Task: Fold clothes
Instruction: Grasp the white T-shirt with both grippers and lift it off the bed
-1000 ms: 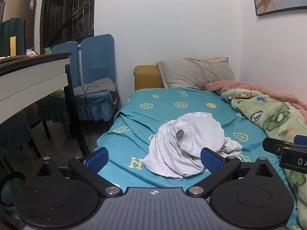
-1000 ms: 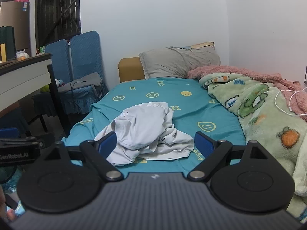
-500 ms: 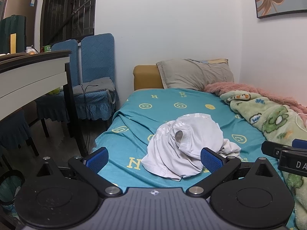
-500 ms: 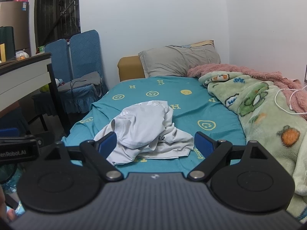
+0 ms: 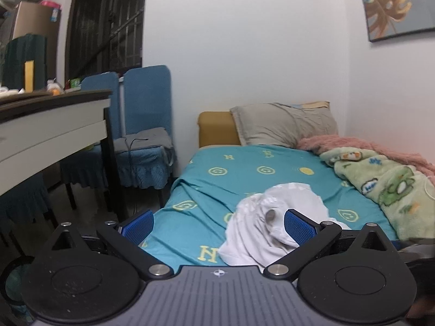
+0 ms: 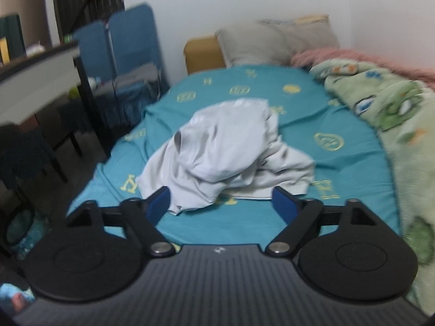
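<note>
- two grippers sit nearest the lens: the left gripper and the right gripper, each with matte black arms, round black pivot discs and a ribbed grey body.
- each carries ridged blue pads on its fingertips; the right gripper's pads look smoother through the blur.
- both grippers are spread wide and hold nothing. in the left wrist view the right-hand pad overlaps the cloth in the frame, but whether it touches i cannot tell.
- the right gripper's pads stand just short of the cloth's near hem, apart from it.
- just beyond lies the white garment, a soft, crumpled heap with rounded folds, resting near the foot of the teal sheet; the same garment shows in the left view, right of centre.
- the sheet is smooth cotton-like fabric printed with yellow smiley faces and letters.
- to the right runs a fleecy green cartoon blanket, with a fuzzy pink blanket behind it.
- farther back, a plump grey pillow leans on a mustard headboard.
- to the left, a white-edged table and blue padded chairs stand against the wall.
</note>
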A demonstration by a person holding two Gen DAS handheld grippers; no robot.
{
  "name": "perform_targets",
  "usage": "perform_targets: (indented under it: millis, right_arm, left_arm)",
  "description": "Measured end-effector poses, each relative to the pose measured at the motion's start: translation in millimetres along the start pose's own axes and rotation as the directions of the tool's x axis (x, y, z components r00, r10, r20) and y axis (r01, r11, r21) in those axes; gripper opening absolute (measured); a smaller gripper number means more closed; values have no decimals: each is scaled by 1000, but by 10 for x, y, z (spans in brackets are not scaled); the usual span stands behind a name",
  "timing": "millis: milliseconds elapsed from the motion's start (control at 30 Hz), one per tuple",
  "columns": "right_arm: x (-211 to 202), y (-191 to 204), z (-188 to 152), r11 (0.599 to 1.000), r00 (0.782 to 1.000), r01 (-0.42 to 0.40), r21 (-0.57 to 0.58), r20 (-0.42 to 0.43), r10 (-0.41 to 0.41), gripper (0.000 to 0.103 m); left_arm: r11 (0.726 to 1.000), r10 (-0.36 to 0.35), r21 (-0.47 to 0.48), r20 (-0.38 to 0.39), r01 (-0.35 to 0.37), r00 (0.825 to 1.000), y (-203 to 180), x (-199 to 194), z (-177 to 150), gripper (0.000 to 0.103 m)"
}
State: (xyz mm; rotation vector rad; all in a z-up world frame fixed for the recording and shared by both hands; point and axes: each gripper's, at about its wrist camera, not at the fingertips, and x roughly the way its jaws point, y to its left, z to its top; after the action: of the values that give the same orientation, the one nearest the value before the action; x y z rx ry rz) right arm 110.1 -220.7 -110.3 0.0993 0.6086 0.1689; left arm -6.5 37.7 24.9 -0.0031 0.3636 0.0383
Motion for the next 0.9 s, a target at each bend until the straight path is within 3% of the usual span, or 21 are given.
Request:
perform_targets:
  millis: [100, 233, 300, 367, 467, 667, 900]
  right_arm:
    - [476, 114, 22, 1000, 1000, 0, -19, -23, -1, 79]
    - [1063, 310, 6, 986, 1000, 19, -164, -13, -22, 79]
    - [1228, 381, -3, 971, 999, 52, -235, 15, -49, 67]
    - [1273, 336, 32, 974, 996, 85, -208, 41, -78, 42]
    - [1193, 210, 139, 986, 995, 84, -146, 75, -73, 16]
    - [765, -58, 433, 994, 980, 84, -70, 184, -69, 11]
    - [26, -388, 745, 1000, 955, 14, 19, 295, -19, 8]
  left_arm:
    - [997, -30, -73, -1, 29, 1000, 205, 135, -31, 103]
    - [980, -84, -188, -68, 70, 994, 472, 453, -120, 103]
    - [974, -88, -219, -96, 65, 991, 546, 598, -170, 103]
    - [974, -83, -221, -110, 57, 990, 569, 711, -213, 103]
    - [976, -93, -209, -116, 67, 989, 525, 850, -247, 103]
    - [973, -196, -158, -161, 171, 967, 264, 984, -381, 103]
    - [970, -230, 36, -192, 241, 954, -191, 1012, -581, 103]
